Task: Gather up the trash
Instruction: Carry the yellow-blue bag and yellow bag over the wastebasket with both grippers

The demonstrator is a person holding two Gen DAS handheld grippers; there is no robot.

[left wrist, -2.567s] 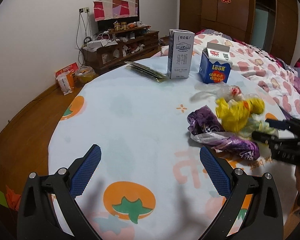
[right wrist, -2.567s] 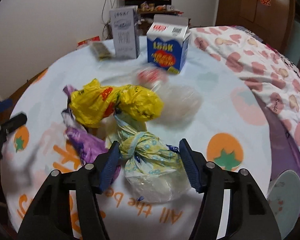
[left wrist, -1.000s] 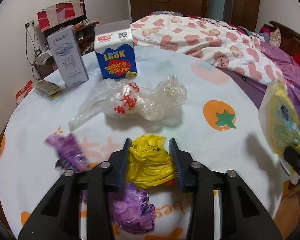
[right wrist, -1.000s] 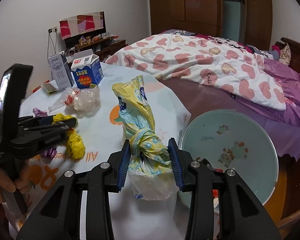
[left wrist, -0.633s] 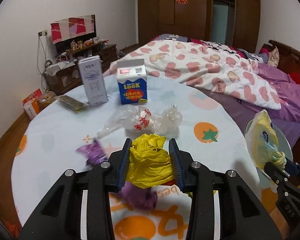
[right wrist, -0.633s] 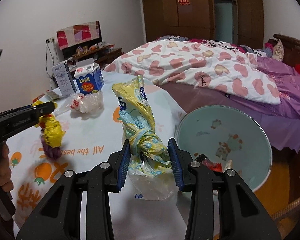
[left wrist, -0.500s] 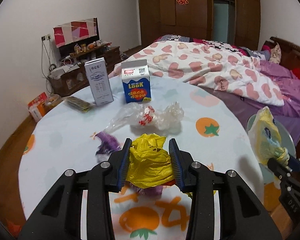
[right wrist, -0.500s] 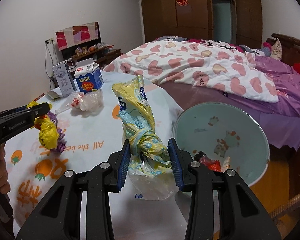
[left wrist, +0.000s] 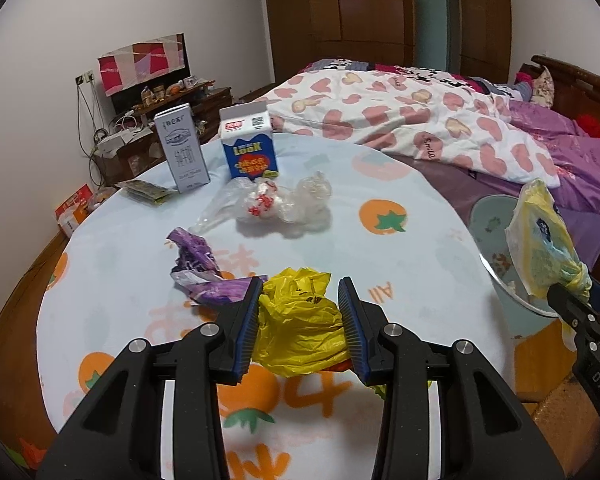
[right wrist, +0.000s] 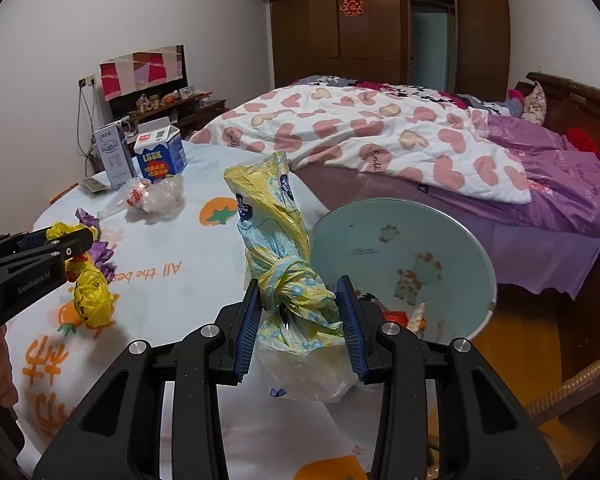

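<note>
Yellow plastic fills both grips. At the lower centre of the left wrist view, the left gripper [left wrist: 302, 330] is clamped on a crumpled yellow bag [left wrist: 300, 330], held above the table [left wrist: 400, 264]. At the lower centre of the right wrist view, the right gripper [right wrist: 300, 330] squeezes the knot of a tied printed bag [right wrist: 278, 240], whose tail stands up toward mid-frame. The pale green bin [right wrist: 452, 240] sits right of centre beside the table edge, a few scraps already inside.

The step in hand looks like the carry to the bin. Next, the right gripper must move over the bin's mouth and let go, then the left does likewise. A purple wrapper [left wrist: 200, 268] and a clear plastic bag [left wrist: 276, 204] lie on the table in mid-frame, not yet collected.
</note>
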